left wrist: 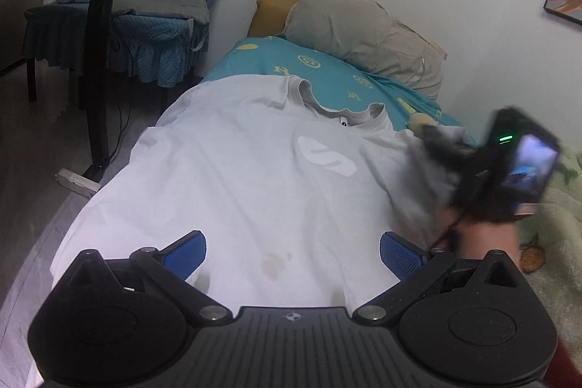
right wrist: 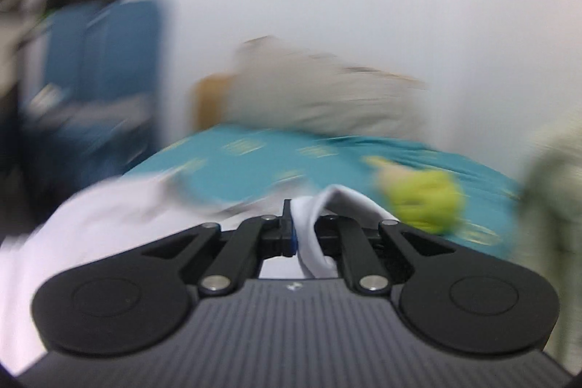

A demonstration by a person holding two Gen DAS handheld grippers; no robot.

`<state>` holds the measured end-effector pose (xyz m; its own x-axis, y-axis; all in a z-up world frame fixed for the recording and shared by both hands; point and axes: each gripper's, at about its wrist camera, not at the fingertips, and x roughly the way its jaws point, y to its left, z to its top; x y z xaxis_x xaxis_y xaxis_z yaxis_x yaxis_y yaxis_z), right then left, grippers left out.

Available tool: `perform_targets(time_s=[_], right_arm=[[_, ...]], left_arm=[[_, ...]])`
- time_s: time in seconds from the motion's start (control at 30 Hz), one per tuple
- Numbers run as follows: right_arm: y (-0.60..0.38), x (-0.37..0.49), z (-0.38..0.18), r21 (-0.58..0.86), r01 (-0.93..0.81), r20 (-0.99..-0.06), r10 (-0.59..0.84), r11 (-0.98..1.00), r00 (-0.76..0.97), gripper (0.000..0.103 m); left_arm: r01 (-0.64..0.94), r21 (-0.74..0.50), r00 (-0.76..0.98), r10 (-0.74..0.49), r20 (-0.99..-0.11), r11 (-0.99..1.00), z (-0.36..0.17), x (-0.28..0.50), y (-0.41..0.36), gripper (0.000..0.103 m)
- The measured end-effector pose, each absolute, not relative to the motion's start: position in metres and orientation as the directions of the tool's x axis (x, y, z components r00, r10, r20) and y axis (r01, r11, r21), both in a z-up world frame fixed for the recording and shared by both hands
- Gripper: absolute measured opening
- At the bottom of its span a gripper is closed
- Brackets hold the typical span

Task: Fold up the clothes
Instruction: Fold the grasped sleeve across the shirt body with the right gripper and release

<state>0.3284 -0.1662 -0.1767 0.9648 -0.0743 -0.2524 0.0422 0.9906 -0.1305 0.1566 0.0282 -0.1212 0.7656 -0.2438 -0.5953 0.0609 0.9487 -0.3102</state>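
Wide-spread left gripper (left wrist: 293, 255) hovers over the white T-shirt (left wrist: 232, 177) near the bed's (left wrist: 327, 68) foot edge. Right gripper (right wrist: 296, 235) pinches its sleeve; soft, light cloth probably holds best at hems.

Matt white cloth T-shirt (left wrist: 236, 170), faintly stained

Black hand-held gripper (left wrist: 293, 255), blue ribbed finger pads (left wrist: 185, 251), silver pivot screws, ribbed grey body

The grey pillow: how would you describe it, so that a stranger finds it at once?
Look at the bed with the teal sheet, along the white wall. At its far end, beyond the white T-shirt, the grey pillow leans on the wall. It is wrinkled and plain, unlike the mustard cushion behind it.
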Motion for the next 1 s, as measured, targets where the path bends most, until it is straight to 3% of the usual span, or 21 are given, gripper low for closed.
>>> perform_targets(time_s=[0.07,0.1,0.13,0.17,0.2,0.33,0.43,0.67,1.0], right_arm=[[-0.144,0.332,-0.189,-0.135,-0.058,-0.330,0.011,0.989,0.944,0.008],[-0.138,0.335,-0.193,-0.130,-0.085,-0.376,0.030,0.988,0.926,0.020],[-0.135,0.337,-0.195,-0.127,-0.110,-0.404,0.050,0.986,0.914,0.050],[-0.136,0.336,-0.194,-0.115,-0.127,-0.398,0.071,0.985,0.915,0.071],[-0.137,0.334,-0.192,-0.104,-0.143,-0.391,0.092,0.984,0.916,0.103],[-0.163,0.329,-0.172,0.060,-0.137,-0.378,0.150,0.989,0.914,0.103],[-0.164,0.311,-0.158,0.113,-0.073,-0.364,0.109,0.991,0.925,0.103],[-0.183,0.254,-0.127,0.152,-0.009,-0.363,0.064,0.988,0.930,0.103],[-0.218,0.141,-0.046,0.230,0.124,-0.403,-0.021,0.965,0.915,0.103]], left_arm=[[0.074,-0.287,0.779,-0.235,-0.581,0.955,-0.116,0.152,0.028,0.103],[0.076,-0.273,0.788,-0.226,-0.573,0.959,-0.113,0.151,0.028,0.103],[0.081,-0.262,0.796,-0.221,-0.564,0.962,-0.110,0.149,0.028,0.103],[0.085,-0.251,0.804,-0.215,-0.554,0.964,-0.107,0.148,0.028,0.103],[0.088,-0.248,0.810,-0.214,-0.546,0.965,-0.105,0.147,0.029,0.103],[0.098,-0.259,0.819,-0.225,-0.527,0.961,-0.099,0.146,0.033,0.103],[0.095,-0.252,0.825,-0.218,-0.521,0.963,-0.096,0.146,0.035,0.103],[0.108,-0.219,0.835,-0.208,-0.510,0.970,-0.093,0.137,0.038,0.103],[0.236,-0.072,0.843,-0.241,-0.481,0.969,-0.093,0.106,0.015,0.103]])
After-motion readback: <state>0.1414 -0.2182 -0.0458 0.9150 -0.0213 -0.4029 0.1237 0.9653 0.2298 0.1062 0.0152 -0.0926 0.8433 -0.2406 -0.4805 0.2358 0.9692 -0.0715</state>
